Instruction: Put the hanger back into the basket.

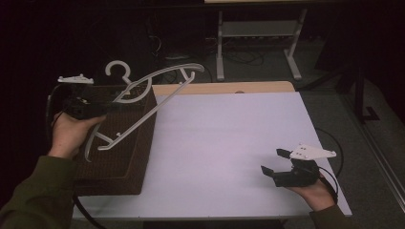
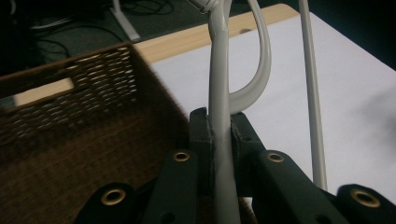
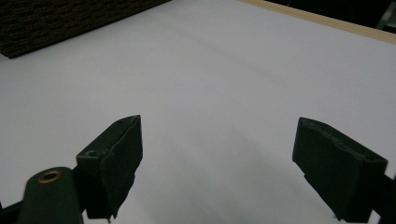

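1. My left tongs (image 2: 219,135) are clamped tight on one arm of the white plastic hanger (image 1: 143,102). In the left gripper view the pale bar runs straight up between the two black pads, and both pads press on it.
2. The hanger is in the air, above the brown woven basket (image 1: 119,162) that stands at the left side of the counter (image 1: 229,143). Its hook points up and away from me, and its long bar slopes down toward my left hand (image 1: 67,136). As far as I can see, it touches neither the basket nor the counter.
3. My right tongs (image 1: 276,162) are wide apart with nothing between them. They hang low over the white counter near its front right corner, well apart from the hanger.
4. I judge that the first part is done: the hanger is gripped and lifted clear of the basket.
5. What is left, I think, is to carry the hanger over the free counter and put it down there. I cannot tell from here the exact place it should go. The right tongs have not yet any part in this work.
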